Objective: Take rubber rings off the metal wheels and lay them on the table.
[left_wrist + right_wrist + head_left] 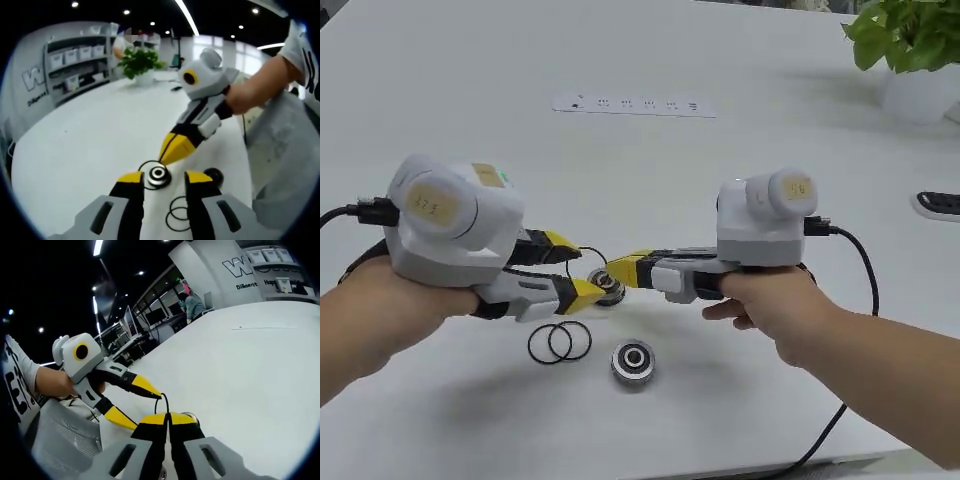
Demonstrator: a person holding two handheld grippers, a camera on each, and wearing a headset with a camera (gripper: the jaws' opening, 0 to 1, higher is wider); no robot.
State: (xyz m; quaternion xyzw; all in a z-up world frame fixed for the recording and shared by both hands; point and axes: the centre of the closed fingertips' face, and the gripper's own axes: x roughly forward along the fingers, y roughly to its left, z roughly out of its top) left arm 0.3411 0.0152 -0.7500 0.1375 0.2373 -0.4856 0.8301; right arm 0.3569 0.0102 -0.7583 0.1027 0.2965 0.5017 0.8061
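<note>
White table (740, 150) runs ahead of you, with a power strip (635, 105) at twelve o'clock and a plant (910, 35) at two. Near its middle your left gripper (577, 266) stands wide, its jaws bracketing the metal wheel (609, 289) without clamping it, likely to stop it sliding. Your right gripper (620, 270) reaches in from three o'clock with its jaws pressed together on a rubber ring (162, 401). The ring's thin loop stands up off the wheel, so this looks like the peeling step. Two loose rings (560, 342) lie overlapping at seven o'clock of the wheel, parked clear of the work. A second wheel (633, 361) sits at five o'clock; whether it carries rings, I cannot tell.
</note>
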